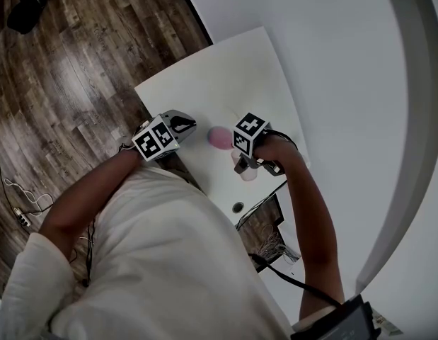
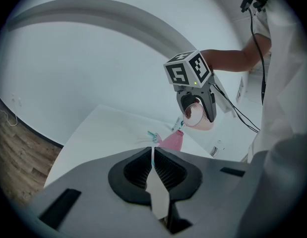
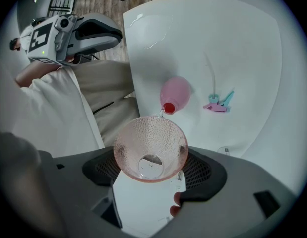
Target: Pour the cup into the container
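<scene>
My right gripper (image 3: 151, 158) is shut on a clear pink dimpled cup (image 3: 150, 148), tipped away from me with its lip over the red mouth of a pink flask-shaped container (image 3: 174, 94). A thin thread of liquid seems to bridge lip and mouth. The container stands on the white table (image 3: 217, 43). In the left gripper view the cup (image 2: 198, 116) hangs tilted just above the container (image 2: 172, 141). My left gripper (image 2: 153, 155) is shut and empty, held back near the table's edge, left of the container (image 1: 219, 137).
A small pink and teal clip (image 3: 218, 102) lies on the table just beyond the container. A cable hole (image 1: 238, 207) sits near the table's front edge. Wooden floor (image 1: 70, 69) lies left of the table, with cables on it.
</scene>
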{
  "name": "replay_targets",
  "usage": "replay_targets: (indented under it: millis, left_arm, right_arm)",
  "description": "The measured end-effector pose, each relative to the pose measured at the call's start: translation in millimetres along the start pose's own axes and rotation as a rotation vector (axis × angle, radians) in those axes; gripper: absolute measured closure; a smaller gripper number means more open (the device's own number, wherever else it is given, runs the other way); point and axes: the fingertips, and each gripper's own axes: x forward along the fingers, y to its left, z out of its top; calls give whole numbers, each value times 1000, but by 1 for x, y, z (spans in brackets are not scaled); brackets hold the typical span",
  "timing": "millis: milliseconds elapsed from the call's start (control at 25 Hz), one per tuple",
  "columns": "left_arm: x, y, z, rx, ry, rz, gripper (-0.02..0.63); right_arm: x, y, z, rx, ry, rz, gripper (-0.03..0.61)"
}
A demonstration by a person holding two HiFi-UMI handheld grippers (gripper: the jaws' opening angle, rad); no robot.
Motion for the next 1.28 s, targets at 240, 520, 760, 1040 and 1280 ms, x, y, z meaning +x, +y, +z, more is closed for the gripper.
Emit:
replay_targets:
  millis: [240, 520, 760, 1040, 1280]
  left_arm:
    - [-1, 1, 0, -1, 0, -2, 601]
    - [2, 1, -4, 5, -4, 1, 601]
    - [-5, 3, 1, -5, -1, -6, 601]
    - [-4, 0, -3, -5, 0, -3, 601]
    - [-7, 2, -2, -11, -2, -1, 601]
  right_arm:
    - [-2, -1, 0, 1, 22, -9, 206]
    - [2, -2, -2, -7, 44, -7, 206]
    - [-6, -1, -1, -10, 68, -1, 206]
    - [-4, -1, -2, -17, 89, 0, 206]
    - [-8, 2, 1, -33, 106, 4, 206]
